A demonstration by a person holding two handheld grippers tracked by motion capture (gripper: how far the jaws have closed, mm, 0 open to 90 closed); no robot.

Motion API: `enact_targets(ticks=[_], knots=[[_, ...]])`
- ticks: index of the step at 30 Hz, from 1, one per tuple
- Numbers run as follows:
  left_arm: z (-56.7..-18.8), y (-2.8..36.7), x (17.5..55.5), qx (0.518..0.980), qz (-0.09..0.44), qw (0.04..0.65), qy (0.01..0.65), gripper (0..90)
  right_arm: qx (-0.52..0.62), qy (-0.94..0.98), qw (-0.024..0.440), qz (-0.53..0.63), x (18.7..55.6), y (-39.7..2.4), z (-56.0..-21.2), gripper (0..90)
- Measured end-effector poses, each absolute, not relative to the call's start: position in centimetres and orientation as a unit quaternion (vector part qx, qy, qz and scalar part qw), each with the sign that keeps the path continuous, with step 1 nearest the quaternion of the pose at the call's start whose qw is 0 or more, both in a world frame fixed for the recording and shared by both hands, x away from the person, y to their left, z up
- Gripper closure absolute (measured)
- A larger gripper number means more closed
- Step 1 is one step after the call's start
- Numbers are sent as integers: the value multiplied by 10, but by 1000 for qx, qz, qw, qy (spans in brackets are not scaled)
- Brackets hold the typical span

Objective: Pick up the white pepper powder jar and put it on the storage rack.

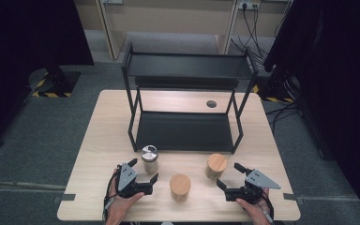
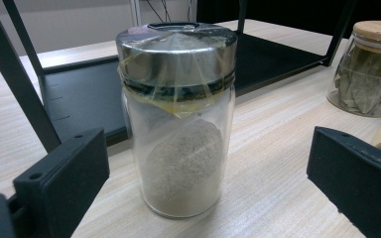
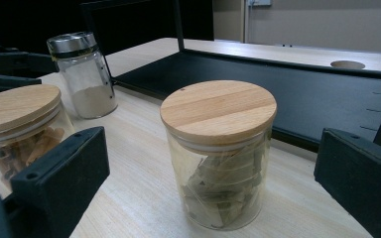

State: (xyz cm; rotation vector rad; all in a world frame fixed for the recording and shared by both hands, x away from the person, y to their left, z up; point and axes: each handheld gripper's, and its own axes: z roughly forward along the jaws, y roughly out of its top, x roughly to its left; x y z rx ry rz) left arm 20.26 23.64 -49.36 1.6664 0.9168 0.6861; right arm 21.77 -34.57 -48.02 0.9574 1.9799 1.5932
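Two grippers sat wide open: left gripper (image 1: pixel 143 176) had the upright metal-lidded shaker jar (image 1: pixel 149 159) just ahead between its jaws, right gripper (image 1: pixel 230 177) faced the wooden-lidded leaf jar (image 1: pixel 215 166), both jars on the table (image 1: pixel 98 140).

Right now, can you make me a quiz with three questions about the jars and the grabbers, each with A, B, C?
1. Where does the metal-lidded jar stand?
A. on the rack's top shelf
B. on the table in front of the rack
C. on the floor

2. How many jars have wooden lids?
A. two
B. one
C. four

3. How is the left gripper?
A. shut on a jar
B. lying on the rack
C. open, jaws either side of the jar, not touching

Answers: 1 B, it stands on the wooden table before the rack's lower shelf. 2 A, the leaf jar and the middle jar. 3 C, gaps show beside the glass.
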Motion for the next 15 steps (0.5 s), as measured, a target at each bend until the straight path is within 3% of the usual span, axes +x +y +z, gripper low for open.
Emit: enact_targets(ticks=[15], knots=[[-494,237,203,695,286,532,389,25,349,712,207,573,218,-345,-481,9]])
